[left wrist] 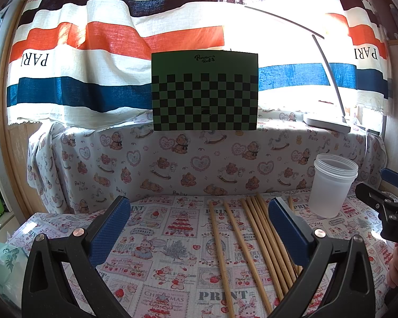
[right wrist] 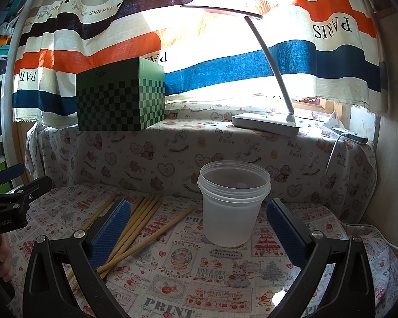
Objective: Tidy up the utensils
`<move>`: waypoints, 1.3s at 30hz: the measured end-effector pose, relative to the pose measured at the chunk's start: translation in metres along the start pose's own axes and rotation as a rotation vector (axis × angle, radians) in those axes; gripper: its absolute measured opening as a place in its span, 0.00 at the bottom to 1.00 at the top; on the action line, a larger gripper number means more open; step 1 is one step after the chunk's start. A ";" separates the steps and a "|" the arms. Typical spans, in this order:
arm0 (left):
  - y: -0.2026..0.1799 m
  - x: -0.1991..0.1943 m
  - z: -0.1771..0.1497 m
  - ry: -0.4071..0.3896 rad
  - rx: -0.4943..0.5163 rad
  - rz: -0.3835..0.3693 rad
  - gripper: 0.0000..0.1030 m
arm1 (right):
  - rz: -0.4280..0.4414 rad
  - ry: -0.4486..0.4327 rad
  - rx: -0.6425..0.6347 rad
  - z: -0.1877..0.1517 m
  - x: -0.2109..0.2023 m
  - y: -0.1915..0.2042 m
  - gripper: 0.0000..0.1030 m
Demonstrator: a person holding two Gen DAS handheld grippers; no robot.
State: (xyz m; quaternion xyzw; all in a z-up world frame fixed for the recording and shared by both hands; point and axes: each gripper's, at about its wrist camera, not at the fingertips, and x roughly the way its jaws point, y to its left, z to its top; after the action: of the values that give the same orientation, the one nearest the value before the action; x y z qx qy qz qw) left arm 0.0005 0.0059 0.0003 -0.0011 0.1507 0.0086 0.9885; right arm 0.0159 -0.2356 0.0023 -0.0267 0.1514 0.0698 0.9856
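Note:
Several bamboo chopsticks (left wrist: pixel 254 243) lie side by side on the printed tablecloth, pointing away from me; the right wrist view shows them fanned out at lower left (right wrist: pixel 138 225). A translucent plastic cup (left wrist: pixel 333 184) stands upright and empty to their right, and it sits centred in the right wrist view (right wrist: pixel 233 202). My left gripper (left wrist: pixel 199 228) is open above the cloth, its right finger over the chopstick bundle. My right gripper (right wrist: pixel 199 228) is open, with the cup between and beyond its fingers, not touched.
A green checkered box (left wrist: pixel 204 91) stands on the raised ledge at the back. A white desk lamp (right wrist: pixel 265 122) rests on the ledge to the right. Striped curtain hangs behind. The other gripper's black body (left wrist: pixel 384 206) shows at the right edge.

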 end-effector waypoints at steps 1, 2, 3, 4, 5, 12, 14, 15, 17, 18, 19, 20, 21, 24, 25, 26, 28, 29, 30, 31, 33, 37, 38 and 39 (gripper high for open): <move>0.000 0.000 0.000 0.000 0.000 0.000 1.00 | 0.000 0.000 0.000 0.000 0.000 0.000 1.00; 0.000 0.000 0.000 0.000 0.000 0.000 1.00 | 0.000 0.000 0.000 0.000 0.000 0.000 1.00; 0.000 0.000 0.000 0.000 0.000 0.000 1.00 | 0.000 0.000 0.000 0.000 0.000 0.000 1.00; 0.000 0.000 0.000 0.000 0.000 0.000 1.00 | 0.000 0.000 0.000 0.000 0.000 0.000 1.00; 0.000 0.000 0.000 0.001 0.000 0.000 1.00 | 0.000 0.000 0.000 0.000 0.000 0.000 1.00; 0.002 0.000 0.000 0.000 0.000 -0.002 1.00 | -0.003 0.003 0.002 0.001 0.000 -0.001 1.00; 0.002 0.000 0.000 0.001 0.000 -0.001 1.00 | -0.003 0.006 0.002 0.000 0.001 0.000 1.00; 0.002 0.000 0.000 0.000 -0.001 0.000 1.00 | -0.003 0.006 0.003 -0.001 0.001 0.000 1.00; 0.004 -0.001 0.000 -0.003 -0.007 0.012 1.00 | -0.002 0.004 0.001 0.000 0.001 0.000 1.00; 0.006 -0.002 0.000 -0.003 -0.011 0.015 1.00 | -0.003 0.004 0.001 0.000 0.001 0.000 1.00; 0.007 -0.002 0.000 -0.002 -0.013 0.013 1.00 | -0.003 0.005 0.002 0.000 0.001 0.000 1.00; 0.007 -0.002 0.000 -0.002 -0.013 0.013 1.00 | -0.002 0.006 0.003 0.000 0.002 0.000 1.00; 0.007 -0.001 0.000 -0.003 -0.012 0.013 1.00 | -0.002 0.007 0.003 0.000 0.002 0.000 1.00; 0.006 -0.002 0.000 -0.004 -0.005 0.009 1.00 | -0.013 0.016 0.009 -0.001 0.003 -0.001 1.00; 0.006 -0.002 0.000 -0.003 -0.005 0.008 1.00 | -0.017 0.021 0.014 -0.001 0.003 -0.002 1.00; 0.006 -0.002 0.000 -0.004 -0.006 0.008 1.00 | -0.017 0.023 0.018 -0.001 0.004 -0.002 1.00; 0.006 -0.002 0.000 -0.004 -0.006 0.007 1.00 | -0.014 0.025 0.023 -0.001 0.003 -0.004 1.00; 0.006 -0.002 0.000 -0.004 -0.005 0.002 1.00 | -0.015 0.026 0.021 -0.001 0.004 -0.004 1.00; 0.005 -0.002 0.000 -0.003 -0.005 -0.002 1.00 | -0.013 0.027 0.016 -0.001 0.004 -0.004 1.00; 0.005 -0.002 0.000 -0.003 -0.005 -0.003 1.00 | -0.007 0.026 0.012 -0.001 0.003 -0.005 1.00; 0.005 -0.002 0.000 -0.004 -0.008 -0.007 1.00 | 0.015 0.037 0.005 0.000 0.003 -0.004 1.00; 0.009 -0.001 0.000 -0.002 -0.024 0.033 1.00 | 0.057 0.065 -0.008 0.003 0.002 -0.002 1.00; 0.010 0.000 0.001 -0.001 -0.024 0.046 1.00 | 0.062 0.077 0.001 0.004 0.002 -0.002 1.00; 0.010 0.003 0.001 0.006 -0.014 0.067 1.00 | 0.058 0.078 0.018 0.006 0.000 -0.003 1.00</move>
State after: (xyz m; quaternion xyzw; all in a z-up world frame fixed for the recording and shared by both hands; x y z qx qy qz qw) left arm 0.0034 0.0161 0.0004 -0.0032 0.1534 0.0427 0.9872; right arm 0.0184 -0.2382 0.0075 -0.0163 0.1911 0.0958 0.9768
